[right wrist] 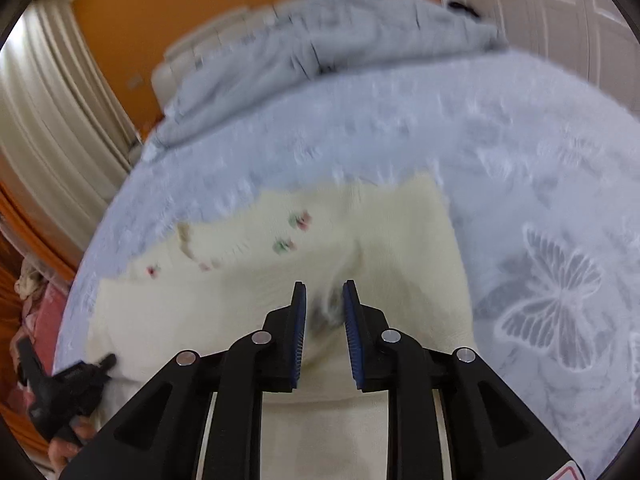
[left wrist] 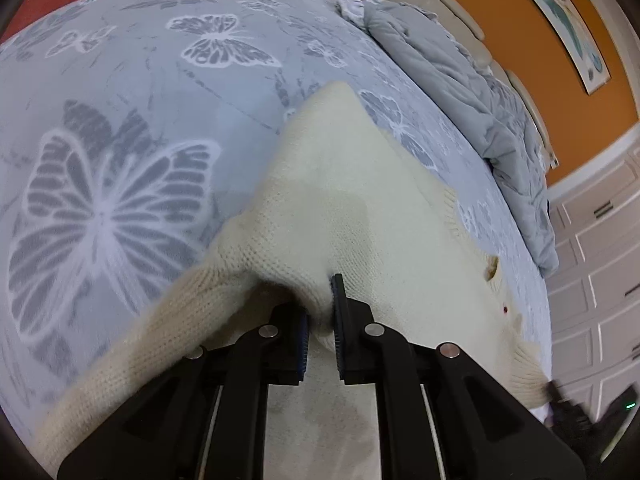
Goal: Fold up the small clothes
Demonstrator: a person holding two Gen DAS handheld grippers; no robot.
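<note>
Cream knit bunches between both sets of tongs: the left gripper (left wrist: 320,304) is clenched on a pinched ridge of the sweater (left wrist: 360,208) right at its tips, and the right gripper (right wrist: 324,300), jaws slightly apart, appears to pinch a similar fold. Carry both pinches over together at one height, so the fold lands straight. Beyond the tips the sweater lies flat on the butterfly blanket (left wrist: 120,120); farther off sits a grey duvet (left wrist: 460,80).
</note>
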